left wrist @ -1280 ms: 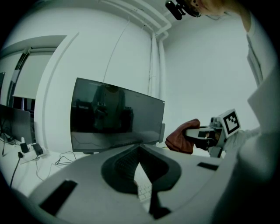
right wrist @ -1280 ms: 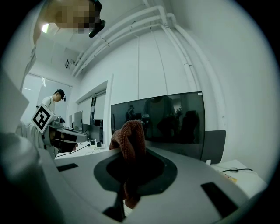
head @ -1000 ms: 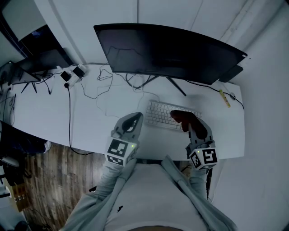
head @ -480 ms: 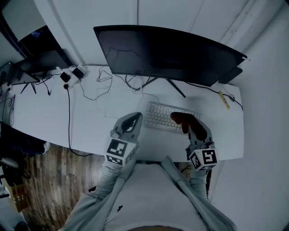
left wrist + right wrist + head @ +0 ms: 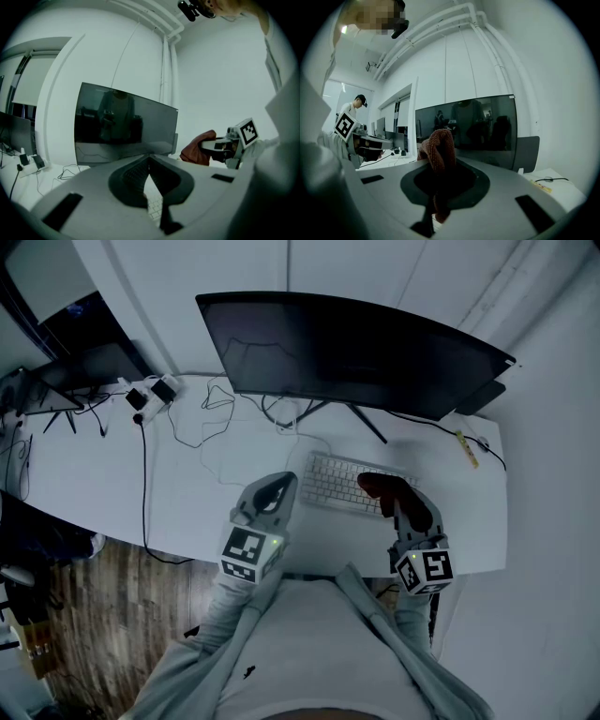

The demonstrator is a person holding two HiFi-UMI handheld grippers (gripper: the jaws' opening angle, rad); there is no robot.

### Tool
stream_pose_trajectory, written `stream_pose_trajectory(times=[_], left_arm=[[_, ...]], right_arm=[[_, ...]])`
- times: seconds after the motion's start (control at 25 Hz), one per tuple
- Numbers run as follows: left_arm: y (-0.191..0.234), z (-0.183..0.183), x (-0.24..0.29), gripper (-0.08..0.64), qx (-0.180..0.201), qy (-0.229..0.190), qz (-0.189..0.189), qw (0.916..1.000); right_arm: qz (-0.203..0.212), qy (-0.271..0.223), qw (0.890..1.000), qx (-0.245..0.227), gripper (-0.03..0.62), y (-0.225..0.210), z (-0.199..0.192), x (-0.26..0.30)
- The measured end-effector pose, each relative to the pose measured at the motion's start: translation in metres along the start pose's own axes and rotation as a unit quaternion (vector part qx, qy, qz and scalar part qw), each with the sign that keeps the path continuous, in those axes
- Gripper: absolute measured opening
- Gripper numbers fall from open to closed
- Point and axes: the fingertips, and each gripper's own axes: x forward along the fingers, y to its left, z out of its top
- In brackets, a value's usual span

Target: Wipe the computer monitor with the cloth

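Note:
A wide dark curved monitor (image 5: 352, 348) stands at the back of the white desk (image 5: 94, 484), its screen off; it also fills the left gripper view (image 5: 124, 124) and the right gripper view (image 5: 483, 126). My right gripper (image 5: 386, 491) is shut on a rust-red cloth (image 5: 380, 486), held above the right end of the keyboard (image 5: 328, 479); the cloth (image 5: 438, 154) bunches up between its jaws. My left gripper (image 5: 277, 491) is shut with nothing in it, low over the desk left of the keyboard. The cloth (image 5: 199, 147) also shows in the left gripper view.
Loose cables (image 5: 211, 423) and small adapters (image 5: 145, 395) lie on the desk left of the monitor stand (image 5: 323, 409). A second dark screen (image 5: 80, 367) stands at far left. A yellow strip (image 5: 467, 446) lies near the right edge. Wooden floor (image 5: 112, 615) shows below the desk's front edge.
Almost nothing has changed: both grippers hold their places, and the right one with the cloth has shifted very slightly to the right.

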Motion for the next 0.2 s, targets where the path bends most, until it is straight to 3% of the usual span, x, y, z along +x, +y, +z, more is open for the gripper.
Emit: stream_pose_trajectory(times=[0.2], left_arm=[[0.0001,-0.0061,0.001,0.02,-0.003,0.013,0.002,0.9999]], right_arm=[[-0.003,0.001,1.0,0.006,0.038,-0.0024,-0.0036,-0.0003]])
